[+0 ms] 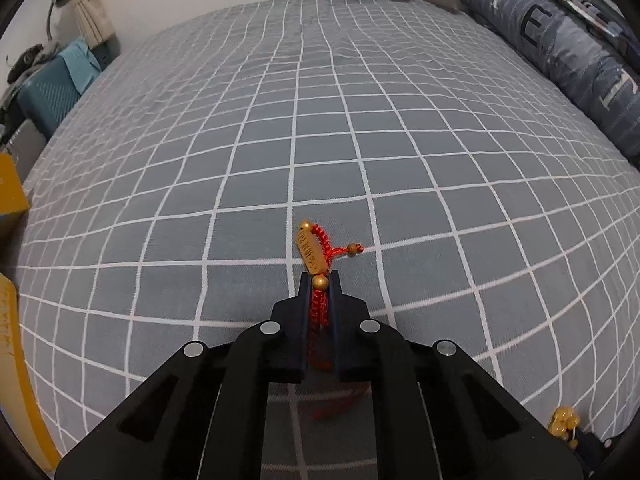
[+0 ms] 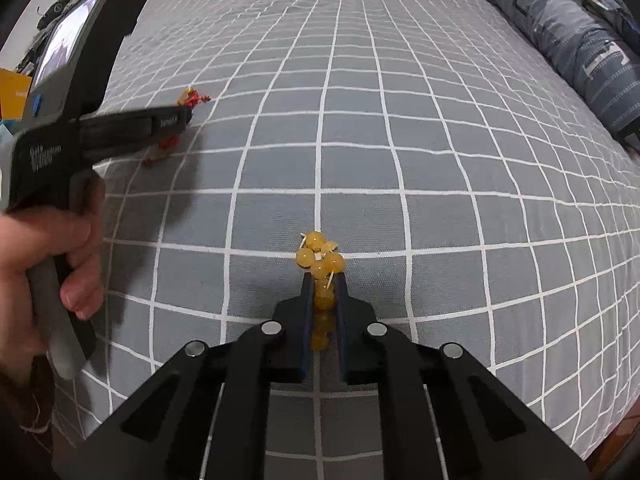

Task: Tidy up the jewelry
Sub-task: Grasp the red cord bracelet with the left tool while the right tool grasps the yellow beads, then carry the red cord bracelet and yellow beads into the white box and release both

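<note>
A red braided cord bracelet [image 1: 316,248] with a gold plate and gold beads lies on the grey checked bedspread [image 1: 280,120]. My left gripper [image 1: 320,280] is shut on its cord, the plate sticking out past the tips. A yellow bead bracelet [image 2: 320,258] is bunched on the bedspread [image 2: 400,120], and my right gripper [image 2: 323,278] is shut on its beads. In the right wrist view the left gripper [image 2: 186,114] shows at the upper left, held by a hand [image 2: 52,248], with the red bracelet [image 2: 192,98] at its tips. The yellow beads [image 1: 563,426] also appear low right in the left wrist view.
A blue patterned pillow [image 1: 568,52] lies along the bed's right side. Off the left edge stand a teal bag [image 1: 48,96] and yellow boxes [image 1: 12,196]. The bedspread stretches far ahead of both grippers.
</note>
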Available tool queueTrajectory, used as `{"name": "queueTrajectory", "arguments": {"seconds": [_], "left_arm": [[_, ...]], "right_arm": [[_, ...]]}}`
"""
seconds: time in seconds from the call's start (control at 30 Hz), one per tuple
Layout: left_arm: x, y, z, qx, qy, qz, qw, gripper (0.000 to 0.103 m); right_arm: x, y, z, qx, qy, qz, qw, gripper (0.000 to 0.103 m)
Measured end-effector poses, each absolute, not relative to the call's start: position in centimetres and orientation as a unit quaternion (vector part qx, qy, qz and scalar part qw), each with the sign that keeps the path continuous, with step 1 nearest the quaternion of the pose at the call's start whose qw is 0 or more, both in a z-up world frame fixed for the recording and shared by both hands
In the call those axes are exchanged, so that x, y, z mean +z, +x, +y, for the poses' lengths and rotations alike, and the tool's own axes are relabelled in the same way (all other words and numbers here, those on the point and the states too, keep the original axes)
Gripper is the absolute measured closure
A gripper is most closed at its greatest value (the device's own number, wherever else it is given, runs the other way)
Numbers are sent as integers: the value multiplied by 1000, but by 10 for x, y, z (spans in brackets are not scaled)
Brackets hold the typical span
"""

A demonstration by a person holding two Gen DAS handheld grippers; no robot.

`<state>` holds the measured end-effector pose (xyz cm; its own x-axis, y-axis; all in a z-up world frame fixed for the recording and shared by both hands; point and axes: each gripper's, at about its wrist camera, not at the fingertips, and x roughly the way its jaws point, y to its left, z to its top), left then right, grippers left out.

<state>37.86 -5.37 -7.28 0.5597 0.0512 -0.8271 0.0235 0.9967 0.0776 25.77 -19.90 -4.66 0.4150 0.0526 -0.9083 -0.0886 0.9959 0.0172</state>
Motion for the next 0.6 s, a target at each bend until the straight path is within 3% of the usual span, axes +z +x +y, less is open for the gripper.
{"name": "queueTrajectory", "arguments": {"seconds": [0.6], "left_arm": [[-30, 327, -25, -4, 14, 461, 887, 96]], "right_arm": [[-16, 254, -185, 39, -25, 496, 867, 94]]}}
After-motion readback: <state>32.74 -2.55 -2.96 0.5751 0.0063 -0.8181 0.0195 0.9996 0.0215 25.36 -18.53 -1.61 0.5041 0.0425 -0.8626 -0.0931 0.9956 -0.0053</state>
